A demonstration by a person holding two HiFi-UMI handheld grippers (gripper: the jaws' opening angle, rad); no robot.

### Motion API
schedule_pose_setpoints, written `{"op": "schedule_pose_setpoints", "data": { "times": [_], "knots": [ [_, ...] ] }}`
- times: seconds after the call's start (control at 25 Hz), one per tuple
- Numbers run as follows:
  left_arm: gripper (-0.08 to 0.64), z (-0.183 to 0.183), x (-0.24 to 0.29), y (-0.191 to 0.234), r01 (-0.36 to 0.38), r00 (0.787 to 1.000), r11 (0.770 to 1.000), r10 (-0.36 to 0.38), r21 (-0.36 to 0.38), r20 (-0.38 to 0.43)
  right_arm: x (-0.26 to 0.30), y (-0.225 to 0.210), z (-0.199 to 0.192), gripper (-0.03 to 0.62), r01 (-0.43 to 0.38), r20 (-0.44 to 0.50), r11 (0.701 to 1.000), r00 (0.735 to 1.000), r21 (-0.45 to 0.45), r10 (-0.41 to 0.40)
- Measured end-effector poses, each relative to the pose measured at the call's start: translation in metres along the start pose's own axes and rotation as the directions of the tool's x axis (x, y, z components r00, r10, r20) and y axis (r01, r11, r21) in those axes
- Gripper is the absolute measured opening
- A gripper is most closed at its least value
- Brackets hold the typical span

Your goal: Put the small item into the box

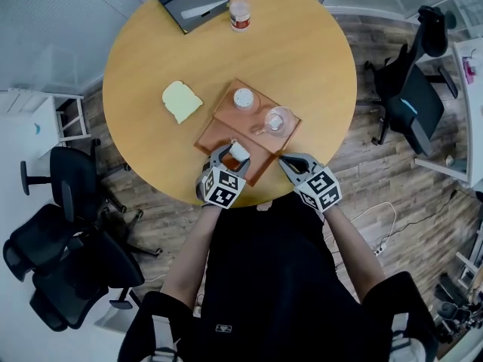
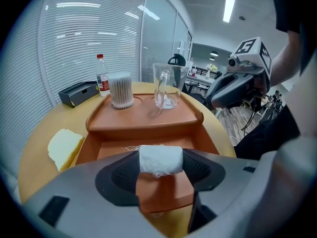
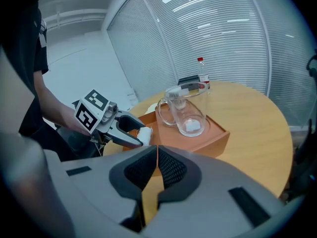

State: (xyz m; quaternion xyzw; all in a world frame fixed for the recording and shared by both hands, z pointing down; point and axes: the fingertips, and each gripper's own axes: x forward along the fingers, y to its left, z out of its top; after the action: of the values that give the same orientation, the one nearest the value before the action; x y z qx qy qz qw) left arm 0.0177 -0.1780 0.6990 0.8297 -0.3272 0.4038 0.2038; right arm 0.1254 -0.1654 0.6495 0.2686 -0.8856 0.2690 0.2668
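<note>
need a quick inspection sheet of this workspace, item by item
surface: round wooden table
job's things: white roll held over the near, lower end of the brown tray
clutter: glass mug and swab jar on the tray's raised part; yellow sponge, bottle and black case on the table
grippers: left hand-held gripper shut on the roll; right hand-held gripper shut, empty
cables: white cable on the floor
surroundings: office chairs on both sides
</note>
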Motion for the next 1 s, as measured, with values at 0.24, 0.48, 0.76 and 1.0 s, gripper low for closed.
{"op": "schedule_pose_setpoints", "data": {
  "times": [0.24, 0.48, 0.76, 1.0],
  "knots": [
    [0.273, -0.007, 0.009, 0.004, -0.014, 0.998, 1.000, 0.014, -0.009, -0.068, -0.001, -0.007, -0.002, 0.006, -0.006, -0.005, 1.000, 1.000, 0.008, 0.006],
    [0.273, -0.018, 0.019, 0.001, -0.039, 0.977, 0.997, 0.052, 0.069, -0.204, 0.002, -0.007, -0.002, 0.006, -0.030, -0.012, 1.000, 0.999, -0.001, 0.030],
    [0.275, -0.023, 0.025, 0.000, -0.008, 0.954, 0.999, 0.022, 0.049, -0.300, 0.004, -0.015, 0.000, 0.006, -0.027, -0.002, 1.000, 1.000, 0.005, 0.027],
    [0.278, -0.024, 0.023, -0.002, 0.002, 0.959, 0.999, 0.012, 0.047, -0.284, 0.006, -0.013, 0.003, 0.006, -0.026, 0.001, 1.000, 1.000, -0.004, 0.026]
  ]
}}
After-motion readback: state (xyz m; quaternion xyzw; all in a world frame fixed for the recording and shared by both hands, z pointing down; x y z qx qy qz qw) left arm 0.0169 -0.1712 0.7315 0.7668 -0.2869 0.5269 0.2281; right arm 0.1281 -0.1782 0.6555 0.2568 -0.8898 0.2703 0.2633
